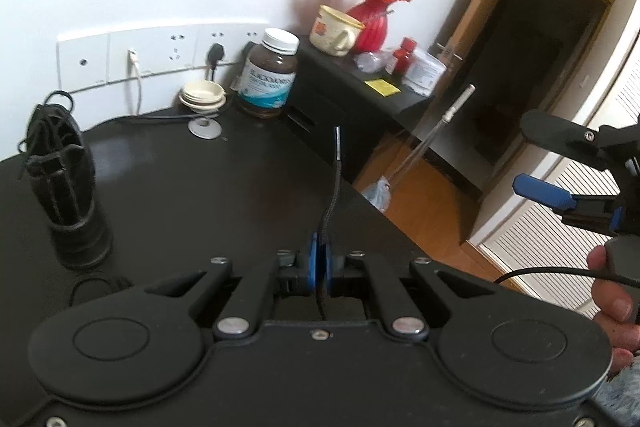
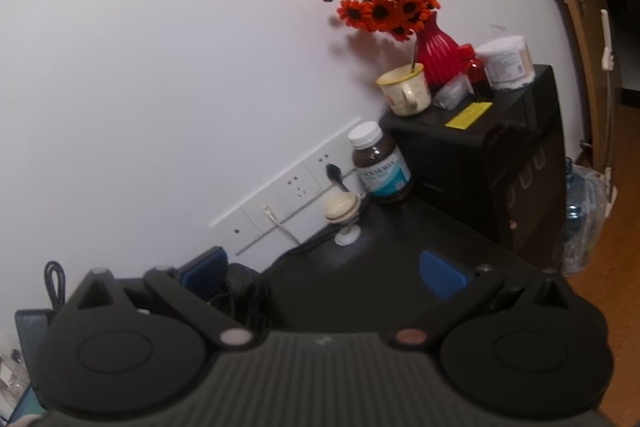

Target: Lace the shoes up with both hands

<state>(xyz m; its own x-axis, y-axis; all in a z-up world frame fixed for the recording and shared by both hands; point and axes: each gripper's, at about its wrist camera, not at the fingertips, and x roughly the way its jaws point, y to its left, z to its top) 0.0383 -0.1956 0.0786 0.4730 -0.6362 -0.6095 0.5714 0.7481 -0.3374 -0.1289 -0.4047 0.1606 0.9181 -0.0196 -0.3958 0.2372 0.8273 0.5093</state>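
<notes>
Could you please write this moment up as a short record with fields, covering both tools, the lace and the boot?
left tool: shut on the black shoelace, whose tipped end sticks up past the pads
right tool: open, nothing between its blue pads
black boot: upright on the dark table, at the left, apart from both tools
behind: supplement bottle, stacked small dishes, wall sockets
</notes>
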